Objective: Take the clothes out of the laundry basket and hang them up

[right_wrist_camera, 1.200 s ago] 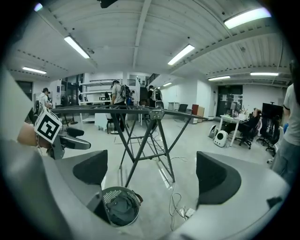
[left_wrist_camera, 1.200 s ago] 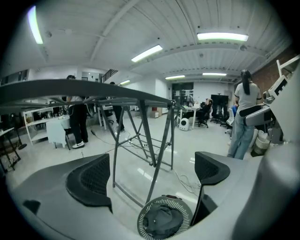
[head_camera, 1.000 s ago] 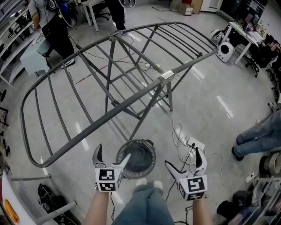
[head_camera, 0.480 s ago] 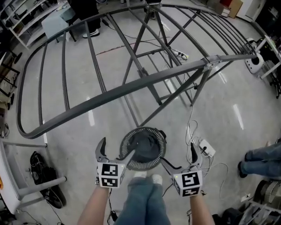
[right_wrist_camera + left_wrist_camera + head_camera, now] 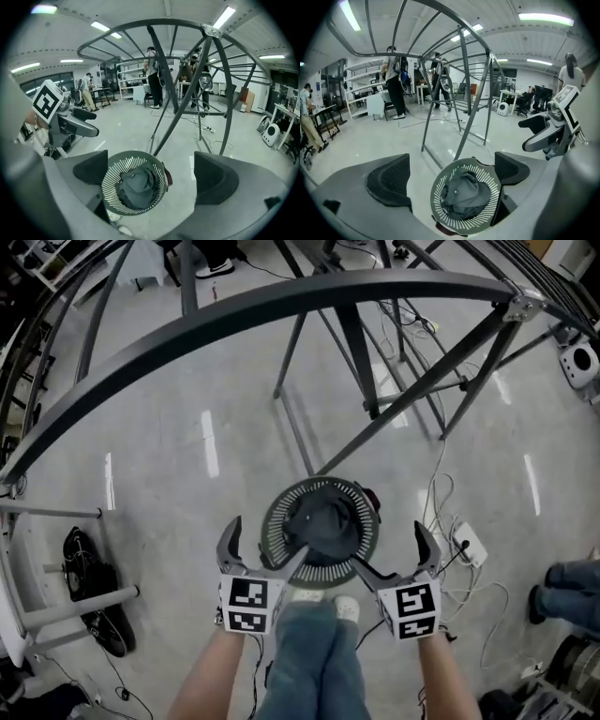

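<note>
Left claw (image 5: 269, 538), right claw (image 5: 389, 545) spread wide, empty

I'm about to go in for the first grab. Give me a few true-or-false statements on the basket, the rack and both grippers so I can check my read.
1. The laundry basket holds a dark grey garment. True.
2. The left gripper is shut on the garment. False: its jaws stand apart with nothing between them, above the basket.
3. The right gripper is open and empty. True.
4. Clothes hang on the drying rack. False: every bar in view is bare.
5. The basket stands on a table. False: it stands on the floor, beside the rack's legs.
</note>
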`<state>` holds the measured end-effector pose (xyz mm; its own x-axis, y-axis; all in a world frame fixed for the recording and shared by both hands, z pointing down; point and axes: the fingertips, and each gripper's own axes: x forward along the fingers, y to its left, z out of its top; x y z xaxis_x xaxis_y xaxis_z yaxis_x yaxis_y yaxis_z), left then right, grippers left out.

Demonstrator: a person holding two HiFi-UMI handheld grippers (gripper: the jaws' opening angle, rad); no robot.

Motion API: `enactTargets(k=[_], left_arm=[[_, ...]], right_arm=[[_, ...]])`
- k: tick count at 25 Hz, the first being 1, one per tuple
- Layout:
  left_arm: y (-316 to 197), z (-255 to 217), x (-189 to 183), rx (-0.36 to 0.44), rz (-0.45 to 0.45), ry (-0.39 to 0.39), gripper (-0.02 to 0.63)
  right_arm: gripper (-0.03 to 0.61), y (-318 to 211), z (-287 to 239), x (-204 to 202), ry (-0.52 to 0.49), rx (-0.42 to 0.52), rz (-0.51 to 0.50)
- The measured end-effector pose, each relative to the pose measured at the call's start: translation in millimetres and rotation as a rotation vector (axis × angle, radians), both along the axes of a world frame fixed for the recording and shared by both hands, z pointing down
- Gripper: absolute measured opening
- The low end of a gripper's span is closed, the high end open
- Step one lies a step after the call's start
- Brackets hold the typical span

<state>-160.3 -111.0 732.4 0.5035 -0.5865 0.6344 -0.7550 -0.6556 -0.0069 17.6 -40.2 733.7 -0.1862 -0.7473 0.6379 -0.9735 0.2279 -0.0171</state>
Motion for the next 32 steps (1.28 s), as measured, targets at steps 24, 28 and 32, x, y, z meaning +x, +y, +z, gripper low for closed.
enactTargets(k=[24,28,32], left_arm=[[-19,164,-55,0.051,-0.02,-0.011,0.566],[-24,180,-63,0.056,-0.012,-0.014,0.566],[-26,189,-74,0.053,-0.007,-0.027,0.566]], right_arm=[[0.199,-108,247,-68,0.302,-0.081,-0.319],[0.199,-126,280,-74,0.339,-0.113,-0.356],[0.199,-135,311,-74,0.365,-0.2,-0.356]])
